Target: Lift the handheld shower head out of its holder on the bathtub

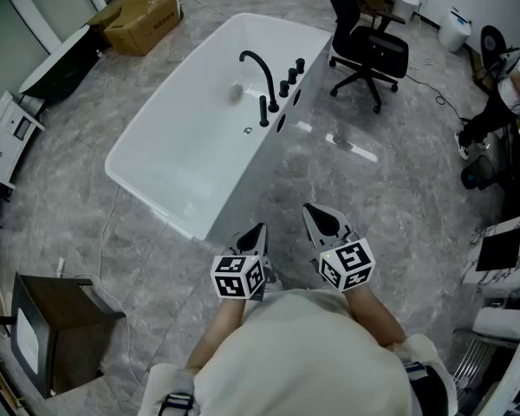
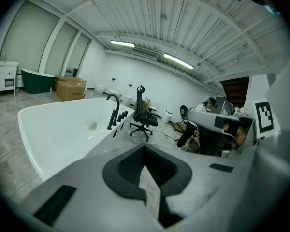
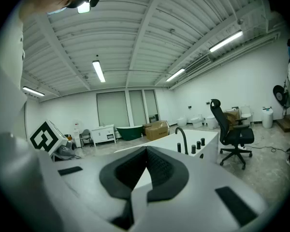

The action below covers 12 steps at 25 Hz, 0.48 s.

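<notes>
A white freestanding bathtub stands in the middle of the grey floor. On its right rim are a black arched spout, three black knobs and the slim black handheld shower head, upright in its holder. The shower head also shows in the left gripper view, and in the right gripper view the shower head stands left of the knobs. My left gripper and right gripper hang side by side well short of the tub, both shut and empty, pointing toward it.
A black office chair stands just beyond the tub's far right end. A cardboard box lies at the far left, a dark wooden cabinet near left. A person and desks are at the right edge.
</notes>
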Each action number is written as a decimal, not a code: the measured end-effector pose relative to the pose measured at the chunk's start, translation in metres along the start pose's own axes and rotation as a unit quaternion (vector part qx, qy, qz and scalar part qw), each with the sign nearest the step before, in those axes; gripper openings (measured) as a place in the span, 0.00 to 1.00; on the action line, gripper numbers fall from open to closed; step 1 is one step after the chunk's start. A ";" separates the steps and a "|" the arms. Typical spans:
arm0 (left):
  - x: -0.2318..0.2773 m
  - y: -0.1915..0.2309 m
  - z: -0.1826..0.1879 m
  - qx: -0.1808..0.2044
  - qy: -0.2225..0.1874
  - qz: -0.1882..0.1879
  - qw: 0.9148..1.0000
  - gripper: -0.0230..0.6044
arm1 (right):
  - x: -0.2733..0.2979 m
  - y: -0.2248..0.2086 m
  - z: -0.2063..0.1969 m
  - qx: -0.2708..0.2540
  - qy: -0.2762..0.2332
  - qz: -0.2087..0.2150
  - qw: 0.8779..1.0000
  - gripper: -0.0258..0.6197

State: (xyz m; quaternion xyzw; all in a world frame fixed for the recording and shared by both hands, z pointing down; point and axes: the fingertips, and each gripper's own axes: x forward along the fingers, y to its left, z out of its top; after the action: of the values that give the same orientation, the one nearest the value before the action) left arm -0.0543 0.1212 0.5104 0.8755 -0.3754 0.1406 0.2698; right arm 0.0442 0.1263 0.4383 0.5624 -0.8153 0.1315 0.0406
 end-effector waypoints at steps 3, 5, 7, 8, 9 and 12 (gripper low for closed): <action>-0.003 -0.002 -0.003 0.002 0.001 0.005 1.000 0.07 | -0.005 0.004 -0.001 -0.005 -0.005 0.001 1.000 0.07; -0.004 -0.002 -0.003 0.004 -0.002 0.008 1.000 0.07 | -0.008 0.005 -0.002 -0.006 -0.008 0.001 1.000 0.07; -0.004 -0.001 0.000 0.006 -0.004 0.009 1.000 0.07 | -0.009 0.004 -0.002 -0.005 -0.010 -0.001 1.000 0.07; -0.004 0.000 0.001 0.006 -0.004 0.010 1.000 0.07 | -0.009 0.003 -0.002 -0.003 -0.010 -0.002 1.000 0.07; -0.003 0.000 0.001 0.006 -0.004 0.010 1.000 0.07 | -0.008 0.003 -0.003 -0.002 -0.010 -0.002 1.000 0.07; -0.002 0.001 0.003 0.005 -0.002 0.009 1.000 0.07 | -0.006 0.002 -0.004 -0.002 -0.004 -0.001 1.000 0.07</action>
State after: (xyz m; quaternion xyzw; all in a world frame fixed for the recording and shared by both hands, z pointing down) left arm -0.0562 0.1199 0.5075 0.8736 -0.3833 0.1431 0.2635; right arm 0.0443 0.1332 0.4401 0.5636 -0.8153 0.1272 0.0388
